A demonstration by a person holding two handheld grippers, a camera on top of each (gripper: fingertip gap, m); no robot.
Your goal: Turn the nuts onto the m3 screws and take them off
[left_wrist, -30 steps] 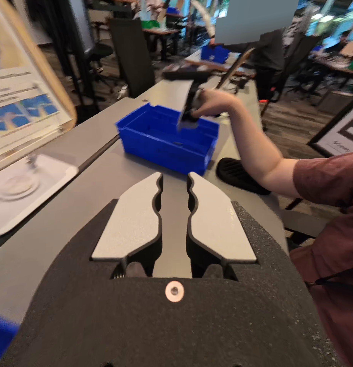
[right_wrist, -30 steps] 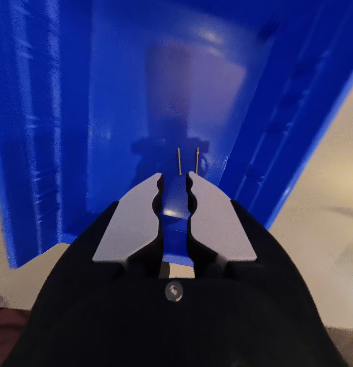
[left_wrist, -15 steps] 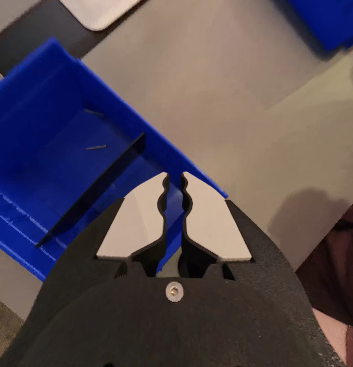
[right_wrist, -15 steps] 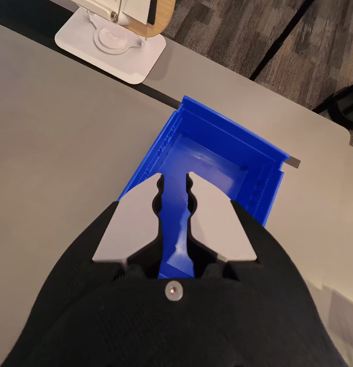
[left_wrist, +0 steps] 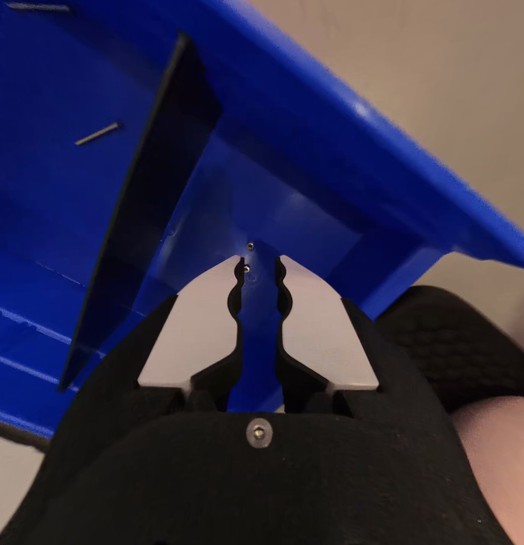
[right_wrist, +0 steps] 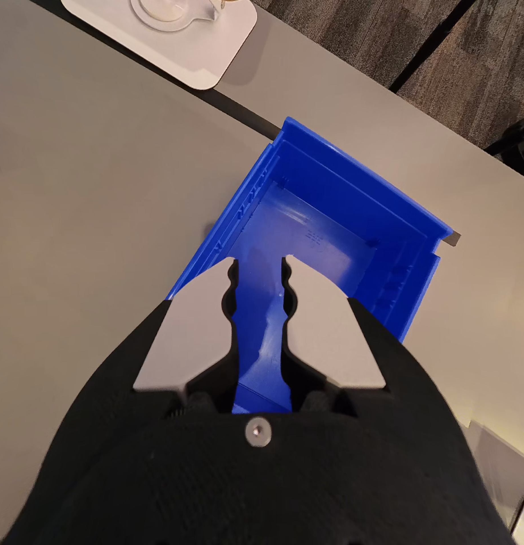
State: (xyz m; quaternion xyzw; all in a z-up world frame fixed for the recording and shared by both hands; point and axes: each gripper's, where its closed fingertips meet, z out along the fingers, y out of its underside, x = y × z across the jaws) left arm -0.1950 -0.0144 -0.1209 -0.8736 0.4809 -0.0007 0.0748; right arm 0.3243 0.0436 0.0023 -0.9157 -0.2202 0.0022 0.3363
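Observation:
In the left wrist view a blue bin (left_wrist: 328, 124) has a black divider (left_wrist: 154, 177). Two tiny nuts (left_wrist: 249, 246) lie on the floor of its near compartment, one right by my left fingertip. Two thin screws (left_wrist: 97, 134) lie in the far compartment. My left gripper (left_wrist: 259, 259) is open and empty, low inside the near compartment, with its tips at the nuts. In the right wrist view my right gripper (right_wrist: 259, 259) is open and empty, held above a second blue bin (right_wrist: 358, 188). No screws show in the visible part of that bin.
The bins stand on a grey table (right_wrist: 92, 191). A white stand base (right_wrist: 172, 44) sits at its far edge, with carpet floor (right_wrist: 402, 35) beyond. A black textured pad (left_wrist: 449, 339) lies right of the left gripper, and a person's arm (left_wrist: 505, 457) is at the lower right. Across from one pair of fingers to the other is roughly 55 cm.
My left gripper swung from looking across the table down into the divided bin, close to the nuts, and its jaws opened a little. My right gripper lifted out of its bin and now hovers above it.

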